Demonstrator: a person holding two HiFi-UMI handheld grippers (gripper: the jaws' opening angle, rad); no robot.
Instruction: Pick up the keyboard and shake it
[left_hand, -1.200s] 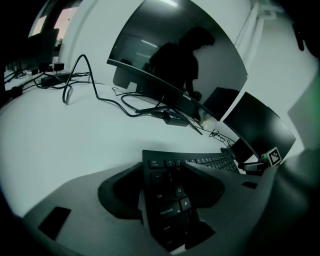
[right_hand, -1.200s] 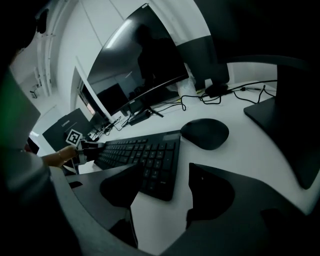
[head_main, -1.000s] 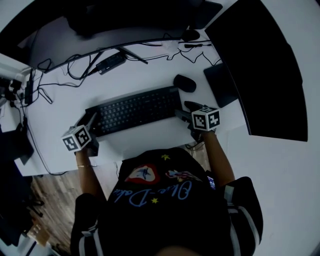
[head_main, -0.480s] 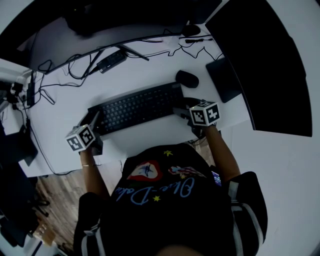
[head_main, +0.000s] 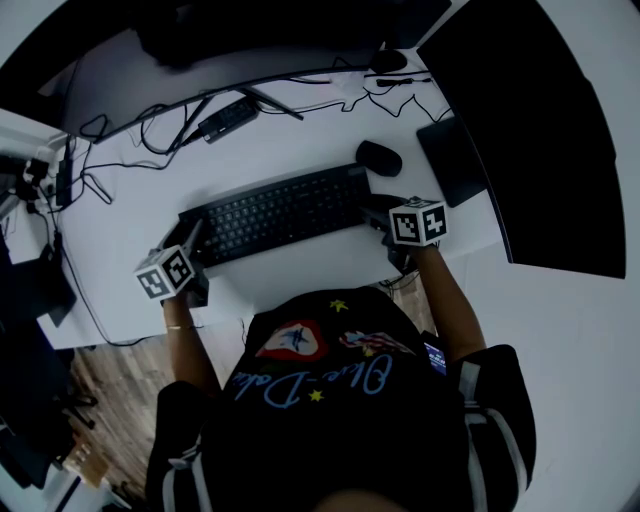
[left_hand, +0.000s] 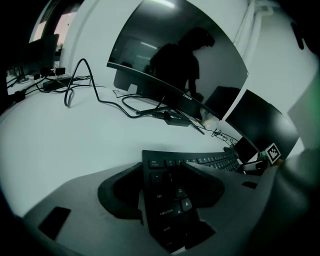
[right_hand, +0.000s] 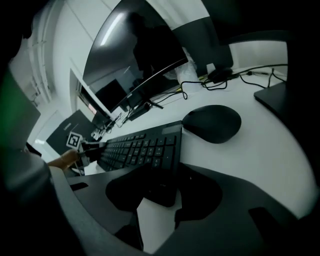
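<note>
Black plastic, long and flat, the keyboard (head_main: 275, 212) lies across the middle of the white counter (head_main: 310, 262), slightly askew, with its right end farther from the person than its left. A mouse (head_main: 379, 158) sits just beyond that right end, apart from it, and loose cables (head_main: 150, 140) trail over the far left of the counter.

The left claw (head_main: 192, 240) has the keyboard's left end between its jaws, one jaw lying over the keys near the caps lock and the other against the outer side, so it looks clamped there. The right claw (head_main: 370, 212) is closing on the right end. That end's near corner fills the gap between its jaws, and the pads appear to meet it.

The keyboard should be light and fairly stiff, though a board this long may flex a little when lifted by its ends. Its casing looks smooth and could slip under a hard shake, and the keycaps are the delicate part. A hold at both short ends, deep enough to bear on the frame and not only on keys, seems soundest. No cable can be made out running from it.
</note>
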